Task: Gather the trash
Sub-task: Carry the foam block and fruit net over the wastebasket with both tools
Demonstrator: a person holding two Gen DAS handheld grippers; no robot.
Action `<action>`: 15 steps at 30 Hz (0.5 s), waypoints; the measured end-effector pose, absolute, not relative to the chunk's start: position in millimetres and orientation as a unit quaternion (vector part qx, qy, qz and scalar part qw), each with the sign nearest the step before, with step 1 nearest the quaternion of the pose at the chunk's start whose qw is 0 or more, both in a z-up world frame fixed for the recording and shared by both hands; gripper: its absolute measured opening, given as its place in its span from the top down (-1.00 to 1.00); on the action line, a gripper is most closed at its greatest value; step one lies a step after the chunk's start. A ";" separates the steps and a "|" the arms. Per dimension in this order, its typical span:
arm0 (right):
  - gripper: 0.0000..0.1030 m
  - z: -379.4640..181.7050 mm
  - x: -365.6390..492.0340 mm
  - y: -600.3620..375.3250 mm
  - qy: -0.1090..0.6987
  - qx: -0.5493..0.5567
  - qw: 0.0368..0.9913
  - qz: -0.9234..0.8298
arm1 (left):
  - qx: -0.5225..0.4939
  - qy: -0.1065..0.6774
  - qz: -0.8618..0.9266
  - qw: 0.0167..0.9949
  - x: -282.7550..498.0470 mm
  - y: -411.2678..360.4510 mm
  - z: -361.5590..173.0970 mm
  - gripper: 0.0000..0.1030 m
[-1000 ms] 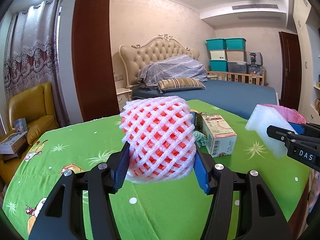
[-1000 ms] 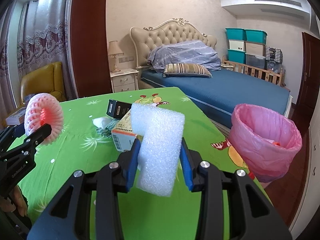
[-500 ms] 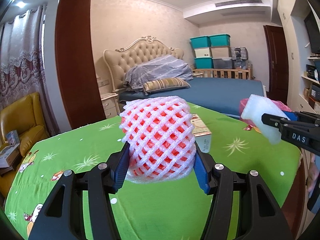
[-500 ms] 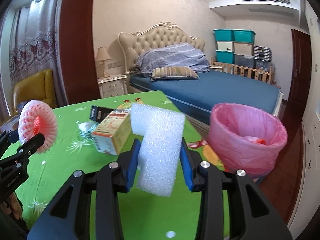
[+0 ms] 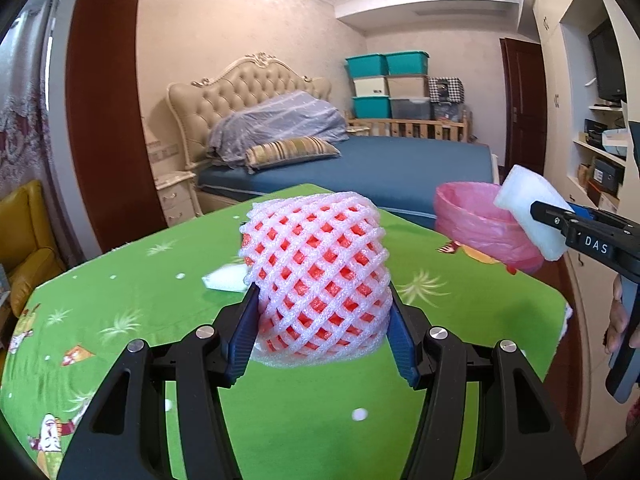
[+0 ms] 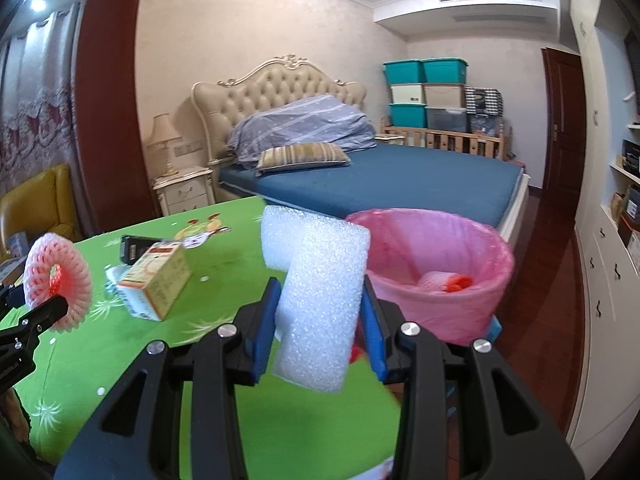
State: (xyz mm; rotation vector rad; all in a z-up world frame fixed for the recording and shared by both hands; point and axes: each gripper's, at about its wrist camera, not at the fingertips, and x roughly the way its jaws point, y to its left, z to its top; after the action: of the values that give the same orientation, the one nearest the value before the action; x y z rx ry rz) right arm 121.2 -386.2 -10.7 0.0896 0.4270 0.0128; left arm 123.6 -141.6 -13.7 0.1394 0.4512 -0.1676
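Note:
My left gripper [image 5: 320, 312] is shut on a pink-and-white foam fruit net [image 5: 316, 276], held above the green tablecloth [image 5: 160, 300]. The same fruit net [image 6: 56, 280] shows at the left edge of the right wrist view. My right gripper [image 6: 320, 304] is shut on a white foam block [image 6: 320, 288], close to the pink-lined trash bin [image 6: 448, 256] beyond the table's right edge. In the left wrist view the foam block [image 5: 532, 216] hangs in front of the trash bin [image 5: 476, 224]. Inside the bin lies another fruit net with something red.
A small cardboard box [image 6: 158, 284], a black box [image 6: 134, 248] and a white scrap [image 5: 226, 280] lie on the table. Behind stand a bed [image 6: 380, 176], a nightstand [image 6: 184, 194], a yellow armchair [image 5: 24, 240] and stacked storage bins [image 6: 424, 92]. A hand [image 5: 618, 316] holds the right tool.
Both grippers have swung right across the table with their loads. The pink bin now looms larger and nearer in both views, and the cardboard box has slid out of the left wrist view.

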 end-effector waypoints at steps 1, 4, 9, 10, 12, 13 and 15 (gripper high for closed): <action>0.26 -10.6 120.6 -390.8 0.211 0.046 0.976 0.002 | 0.070 0.226 -0.086 0.968 126.1 -144.4 -14.6 -0.07; 0.26 -11.7 119.9 -405.1 0.212 0.048 0.976 -0.012 | 0.076 0.238 -0.104 0.963 135.0 -159.8 -16.6 -0.07; 0.26 -11.8 120.3 -429.4 0.220 0.044 0.974 -0.033 | 0.075 0.251 -0.138 0.955 151.3 -185.2 -12.9 -0.07; 0.26 -11.3 120.3 -433.8 0.220 0.043 0.974 -0.037 | 0.077 0.252 -0.146 0.954 155.3 -193.0 -11.9 -0.07; 0.26 -8.9 119.4 -444.1 0.218 0.040 0.974 -0.048 | 0.081 0.254 -0.159 0.951 162.1 -204.7 -10.5 -0.07; 0.26 -7.8 118.8 -449.1 0.217 0.040 0.974 -0.053 | 0.082 0.256 -0.167 0.949 165.3 -211.6 -10.2 -0.07; 0.26 -5.0 118.7 -460.9 0.216 0.040 0.974 -0.061 | 0.082 0.261 -0.185 0.944 174.2 -226.2 -8.2 -0.07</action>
State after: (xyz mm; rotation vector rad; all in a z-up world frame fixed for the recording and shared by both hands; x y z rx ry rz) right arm 118.7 -460.9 -5.0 0.0804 0.4355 -0.1222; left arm 174.2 -226.2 -8.2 0.1671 0.5319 -0.3781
